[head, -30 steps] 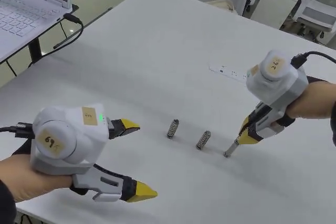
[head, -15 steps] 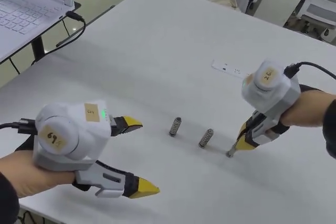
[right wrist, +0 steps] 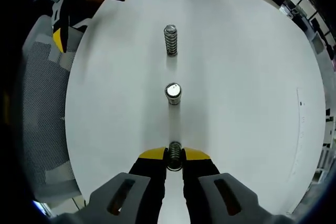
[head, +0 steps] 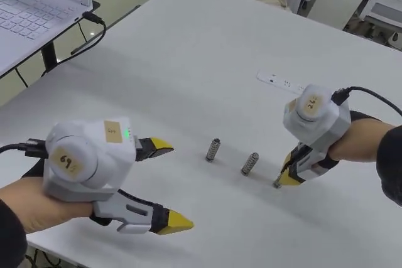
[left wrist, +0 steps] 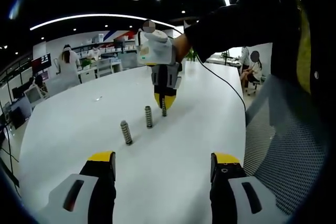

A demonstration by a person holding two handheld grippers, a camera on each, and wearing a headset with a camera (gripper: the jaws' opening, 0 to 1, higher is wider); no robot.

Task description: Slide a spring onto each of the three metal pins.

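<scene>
Three upright pins stand in a row on the white table [head: 188, 61]. The left pin [head: 213, 149] and the middle pin [head: 249, 163] each wear a spring. My right gripper [head: 290, 179] is low over the table, shut on the spring [right wrist: 174, 157] around the third pin [head: 277, 182]. In the right gripper view the middle pin [right wrist: 172, 93] and the far pin [right wrist: 170, 39] line up ahead of the jaws. My left gripper [head: 169, 184] hovers open at the near left, apart from the pins, its yellow fingertips [left wrist: 102, 157] wide. The row of springs [left wrist: 148, 116] lies ahead of it.
An open laptop [head: 31, 4] sits on a stand at the far left, with a black cable [head: 94, 26] beside it. A white strip [head: 279, 81] lies on the table behind the right gripper. The near table edge runs just below the left gripper.
My right gripper has sunk lower along the third pin, closer to the table, still holding the spring. The left gripper has stayed put, open. The head camera has shifted slightly.
</scene>
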